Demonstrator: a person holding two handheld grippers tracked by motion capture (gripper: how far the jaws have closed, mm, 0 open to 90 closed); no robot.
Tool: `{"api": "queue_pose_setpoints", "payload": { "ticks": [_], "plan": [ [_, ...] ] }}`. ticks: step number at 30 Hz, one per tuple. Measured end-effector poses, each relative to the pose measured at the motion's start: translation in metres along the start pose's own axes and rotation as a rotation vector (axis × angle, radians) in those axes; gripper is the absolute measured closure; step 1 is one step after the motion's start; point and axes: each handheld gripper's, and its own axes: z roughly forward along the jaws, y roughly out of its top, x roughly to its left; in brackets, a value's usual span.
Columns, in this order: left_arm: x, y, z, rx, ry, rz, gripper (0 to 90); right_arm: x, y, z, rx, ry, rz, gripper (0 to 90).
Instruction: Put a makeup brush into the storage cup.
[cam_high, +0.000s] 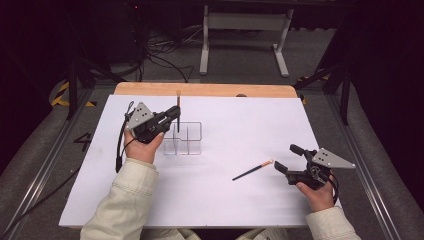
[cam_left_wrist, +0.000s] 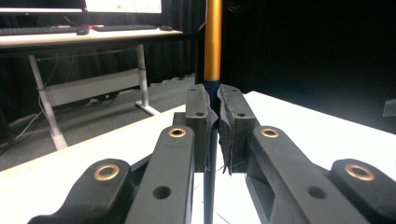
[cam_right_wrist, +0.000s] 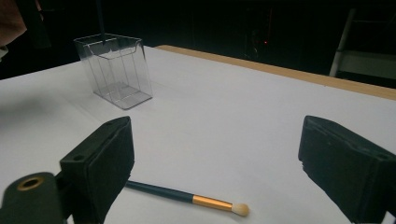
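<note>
- We see the left gripper over the left half of the white bench, its jaws clamped together on a thin upright brush with a dark handle and a gold band.
- In the left gripper view that brush's upper end is cut off by the top edge, so we cannot make out its tip; its lower end runs down out of sight between the pads.
- Just beside this gripper stands a clear organiser with compartments; in the high view its walls are faint, and we cannot tell whether the held brush has entered a compartment or hangs above the rim.
- We can read no brand, label or writing on anything.
- A second brush lies flat on the bench right of centre, well apart from the organiser, its pale bristle end towards the right gripper.
- The right gripper's jaws stand wide apart, holding nothing; in the right gripper view the lying brush sits between them, part of its handle hidden behind the left-hand jaw.
</note>
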Motion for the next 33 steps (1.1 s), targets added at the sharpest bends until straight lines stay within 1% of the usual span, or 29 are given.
{"api": "queue_pose_setpoints", "payload": {
  "ticks": [3,9,15,17,18,25,26,30,33],
  "plan": [
    [0.001,-0.004,0.001,0.018,-0.008,-0.008,82.9,0.000,0.001,0.001,0.001,0.007,-0.003,11.0],
    [0.002,-0.008,0.002,0.031,-0.014,-0.020,82.9,0.000,0.001,0.002,0.002,0.012,-0.004,11.0],
    [0.002,-0.011,0.002,0.049,-0.027,-0.031,82.8,0.000,0.000,0.003,0.003,0.015,0.003,11.0],
    [0.002,-0.012,0.002,0.058,-0.030,-0.023,82.8,0.000,0.001,0.003,0.001,0.017,0.000,11.0],
    [0.001,-0.012,0.003,0.062,-0.033,-0.032,82.8,0.000,0.001,0.003,0.001,0.018,-0.001,11.0],
    [0.003,-0.016,0.004,0.086,-0.035,-0.044,82.9,0.000,0.001,0.003,-0.003,0.018,-0.001,11.0],
    [0.003,-0.017,0.005,0.085,-0.041,-0.051,82.8,0.000,0.001,0.003,-0.002,0.019,0.001,11.0],
    [0.003,-0.018,0.005,0.096,-0.043,-0.049,82.8,0.000,0.001,0.002,-0.002,0.019,0.001,11.0],
    [0.003,-0.020,0.005,0.109,-0.048,-0.059,82.8,-0.001,0.001,0.002,-0.003,0.017,0.000,11.0]
  ]
}}
